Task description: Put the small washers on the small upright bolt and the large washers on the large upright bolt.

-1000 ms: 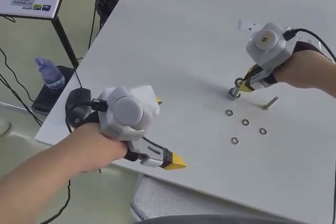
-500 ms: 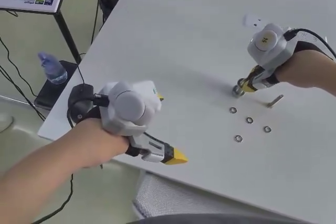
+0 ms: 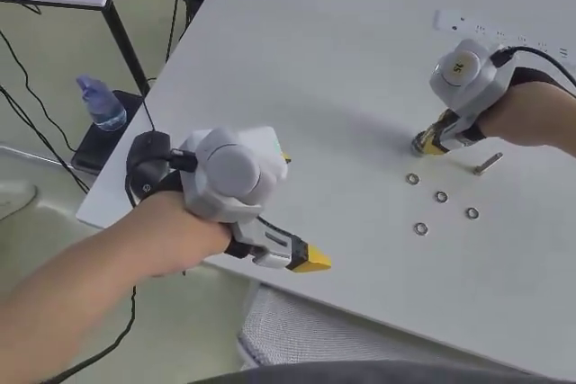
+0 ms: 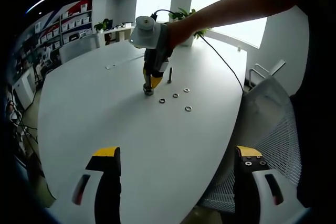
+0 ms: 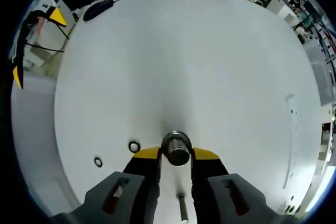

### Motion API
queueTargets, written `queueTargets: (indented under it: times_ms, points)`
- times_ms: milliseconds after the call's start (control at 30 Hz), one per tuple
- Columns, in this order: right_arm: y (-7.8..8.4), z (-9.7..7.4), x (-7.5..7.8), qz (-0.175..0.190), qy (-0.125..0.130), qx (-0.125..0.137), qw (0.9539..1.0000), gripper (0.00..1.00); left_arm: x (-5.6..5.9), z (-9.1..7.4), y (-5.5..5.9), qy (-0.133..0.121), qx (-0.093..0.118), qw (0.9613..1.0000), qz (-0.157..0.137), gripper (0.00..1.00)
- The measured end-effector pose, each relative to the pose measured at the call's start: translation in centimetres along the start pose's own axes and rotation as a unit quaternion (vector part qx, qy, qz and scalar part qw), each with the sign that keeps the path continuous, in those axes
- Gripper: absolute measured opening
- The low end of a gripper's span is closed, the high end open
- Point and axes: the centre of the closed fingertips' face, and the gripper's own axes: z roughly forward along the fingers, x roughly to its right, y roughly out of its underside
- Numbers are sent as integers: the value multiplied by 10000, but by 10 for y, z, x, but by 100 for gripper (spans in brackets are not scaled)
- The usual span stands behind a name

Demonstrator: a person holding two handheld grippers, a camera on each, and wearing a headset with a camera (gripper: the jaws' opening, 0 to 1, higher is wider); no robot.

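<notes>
The right claw (image 3: pixel 432 143) is clenched on the big bolt (image 5: pixel 176 149), standing on the counter (image 3: pixel 315 60). Four washers (image 3: pixel 420 228) lie near. The left claw (image 4: pixel 177 153) is released, well apart.

Upright large bolt (image 5: pixel 176 149) sitting between right gripper (image 5: pixel 176 157) jaw tips, touching both. Behind tips, small bolt (image 3: pixel 487 164) lying flat. Four washers (image 3: pixel 441 196) lying loose near gripper's left.

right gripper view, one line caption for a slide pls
Right gripper closed on the large bolt on the white table, two washers lying loose nearby.
</notes>
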Motion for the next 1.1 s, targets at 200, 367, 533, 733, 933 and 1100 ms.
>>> queueTargets:
  times_ms: [200,367,533,733,933,1100]
  points:
    - [2,6,1,-14,6,-18,10000,22,1,1,1,12,-22,10000,-35,88]
    - [3,10,0,-71,-23,-26,10000,22,3,3,2,33,-42,10000,-53,88]
    - [1,10,0,-38,-61,-12,10000,22,4,4,4,31,-48,9999,-105,88]
    - [0,10,0,-6,-80,-9,10000,23,6,5,7,46,-89,9999,-115,87]
    - [0,10,0,34,-82,-19,10000,23,6,6,4,44,-95,9999,-87,87]
    - [-1,13,2,-108,-81,-24,9999,24,7,7,2,39,-116,9999,-57,87]
